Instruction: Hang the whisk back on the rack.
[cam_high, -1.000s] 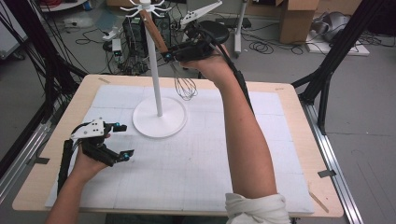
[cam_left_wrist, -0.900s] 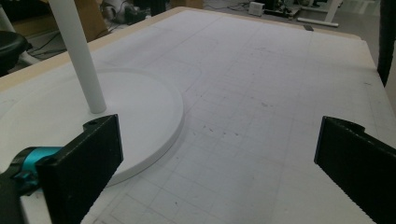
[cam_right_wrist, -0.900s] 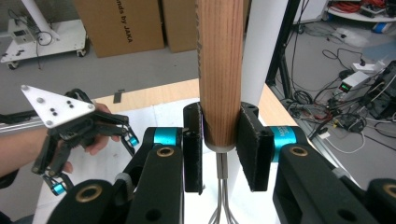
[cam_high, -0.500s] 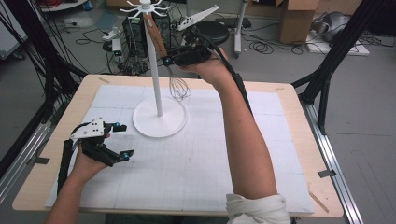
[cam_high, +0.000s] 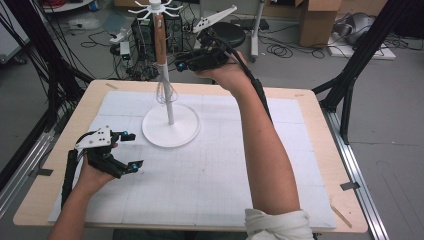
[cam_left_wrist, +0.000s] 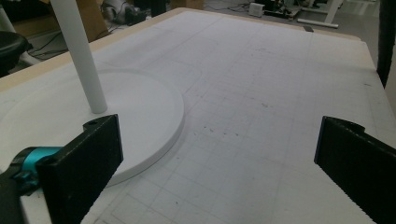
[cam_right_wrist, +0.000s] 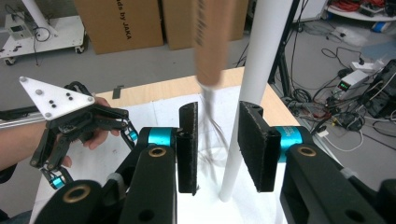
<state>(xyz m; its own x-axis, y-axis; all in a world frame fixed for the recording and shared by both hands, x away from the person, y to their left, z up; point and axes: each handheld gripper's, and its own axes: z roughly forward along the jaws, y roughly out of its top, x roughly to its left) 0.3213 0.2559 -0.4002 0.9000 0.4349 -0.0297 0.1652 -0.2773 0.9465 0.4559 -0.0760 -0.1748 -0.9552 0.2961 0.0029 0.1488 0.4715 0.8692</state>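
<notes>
The right tongs (cam_high: 181, 65) have just been opening; in the right gripper view the whisk (cam_right_wrist: 211, 70) hangs between their pads (cam_right_wrist: 188, 144), apparently untouched, so I read them as released. The whisk (cam_high: 162, 60) hangs from a hook at the top of the stand (cam_high: 170, 131), close beside its pole, wires down, above the base. The left tongs (cam_high: 131, 149) sit spread wide and empty, low over the tabletop (cam_high: 300, 107), near the base. The risk, as I judge it: the whisk swings, blurred in the right gripper view, and withdrawing past it could knock it off the hook.
</notes>
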